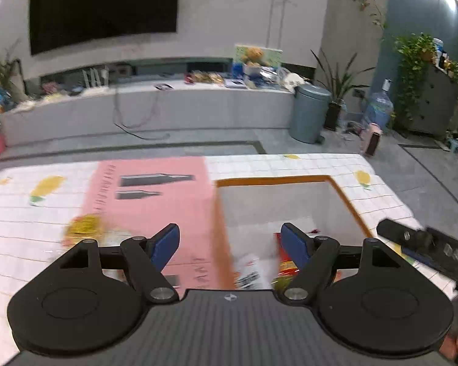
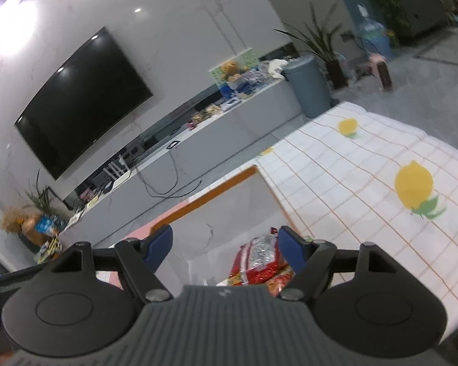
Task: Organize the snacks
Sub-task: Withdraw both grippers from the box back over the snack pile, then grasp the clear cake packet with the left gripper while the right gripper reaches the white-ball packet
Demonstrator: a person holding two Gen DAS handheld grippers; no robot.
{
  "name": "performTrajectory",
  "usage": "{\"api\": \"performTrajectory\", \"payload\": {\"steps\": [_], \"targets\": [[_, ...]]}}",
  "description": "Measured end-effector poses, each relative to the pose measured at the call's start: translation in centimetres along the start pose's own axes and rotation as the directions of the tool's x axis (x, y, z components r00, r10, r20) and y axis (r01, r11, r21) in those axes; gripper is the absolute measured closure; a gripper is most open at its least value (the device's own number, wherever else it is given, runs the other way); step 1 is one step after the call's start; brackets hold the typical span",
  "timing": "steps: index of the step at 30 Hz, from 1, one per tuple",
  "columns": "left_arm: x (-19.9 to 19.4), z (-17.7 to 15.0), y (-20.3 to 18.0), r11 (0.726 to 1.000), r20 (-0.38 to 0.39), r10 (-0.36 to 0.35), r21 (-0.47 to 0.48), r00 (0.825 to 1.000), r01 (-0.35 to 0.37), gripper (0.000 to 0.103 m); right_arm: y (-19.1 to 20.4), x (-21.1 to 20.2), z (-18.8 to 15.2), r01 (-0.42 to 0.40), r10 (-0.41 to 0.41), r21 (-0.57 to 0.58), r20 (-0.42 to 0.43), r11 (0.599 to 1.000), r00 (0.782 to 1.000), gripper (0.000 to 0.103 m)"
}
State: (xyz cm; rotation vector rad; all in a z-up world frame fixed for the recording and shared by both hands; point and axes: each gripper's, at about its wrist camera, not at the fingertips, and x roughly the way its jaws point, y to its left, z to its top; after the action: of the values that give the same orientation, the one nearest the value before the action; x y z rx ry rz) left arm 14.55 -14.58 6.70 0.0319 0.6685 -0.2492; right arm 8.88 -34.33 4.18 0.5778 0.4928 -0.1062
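Observation:
A white box with an orange rim (image 1: 274, 180) stands on the table; red and white snack packets (image 1: 285, 267) lie inside it. My left gripper (image 1: 230, 245) hovers above the box's near left edge, open, with nothing between its blue pads. A yellow snack packet (image 1: 84, 230) lies on the cloth to its left, blurred. In the right wrist view my right gripper (image 2: 226, 244) is open and empty above the same box (image 2: 229, 186), where a red packet (image 2: 259, 259) lies. The other gripper's black body (image 1: 424, 242) shows at the right edge of the left wrist view.
A pink sheet with dark printing (image 1: 155, 189) lies left of the box on a white checked tablecloth with lemon prints (image 2: 413, 187). Beyond the table are grey floor, a low TV bench (image 1: 143, 106) with clutter, a grey bin (image 1: 310, 113) and plants.

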Motion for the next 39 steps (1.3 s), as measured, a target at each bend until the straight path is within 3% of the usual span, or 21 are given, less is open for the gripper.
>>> {"api": "performTrajectory", "payload": {"steps": [5,10,15,20,22,25,28,31,35,39], "targets": [[-3.8,-1.9,3.0,0.997,0.002,0.082,-0.007,0.997,-0.082,0.014,2.4,0.4,-1.4,-0.051,0.052,-0.061,0.013,0.997,0.999,0.028],[-7.1,-3.5,7.2,0.989,0.099,0.135,-0.077,0.986,-0.127,0.014,6.1,1.0,-3.3,-0.145,0.148,-0.138,0.007,0.980,0.989,0.028],[-7.3,-4.9,13.8,0.966,0.113,0.103,-0.246,0.988,-0.073,0.014,10.8,1.7,-5.8,-0.210,0.215,-0.316,-0.018,0.925,0.976,0.028],[-6.3,-6.4,18.2,0.958,0.120,0.133,-0.272,0.984,-0.097,0.014,14.2,2.0,-8.6,-0.286,0.300,-0.431,-0.037,0.856,0.953,0.028],[-5.3,-7.2,19.4,0.961,0.102,0.106,-0.265,0.989,-0.076,0.014,15.0,2.6,-9.5,-0.297,0.302,-0.446,-0.060,0.844,0.951,0.028],[-2.3,-8.6,20.8,0.964,-0.004,0.053,-0.259,0.999,-0.052,0.014,16.1,3.5,-10.8,-0.299,0.286,-0.483,-0.103,0.823,0.953,0.028],[1.2,-9.5,21.8,0.947,-0.108,0.014,-0.318,0.994,-0.047,0.023,17.0,4.1,-12.2,-0.302,0.278,-0.540,-0.129,0.786,0.952,0.028],[3.5,-9.5,22.1,0.927,-0.143,-0.048,-0.374,0.989,-0.009,0.023,17.6,5.5,-13.2,-0.294,0.246,-0.551,-0.162,0.781,0.956,0.028],[5.5,-9.4,21.5,0.929,-0.180,-0.010,-0.366,0.984,-0.058,0.023,17.7,7.0,-14.4,-0.283,0.200,-0.542,-0.208,0.791,0.958,0.028],[7.3,-9.3,20.3,0.935,-0.202,0.008,-0.345,0.979,-0.079,0.023,17.9,6.7,-14.9,-0.298,0.203,-0.559,-0.226,0.774,0.953,0.028]]}}
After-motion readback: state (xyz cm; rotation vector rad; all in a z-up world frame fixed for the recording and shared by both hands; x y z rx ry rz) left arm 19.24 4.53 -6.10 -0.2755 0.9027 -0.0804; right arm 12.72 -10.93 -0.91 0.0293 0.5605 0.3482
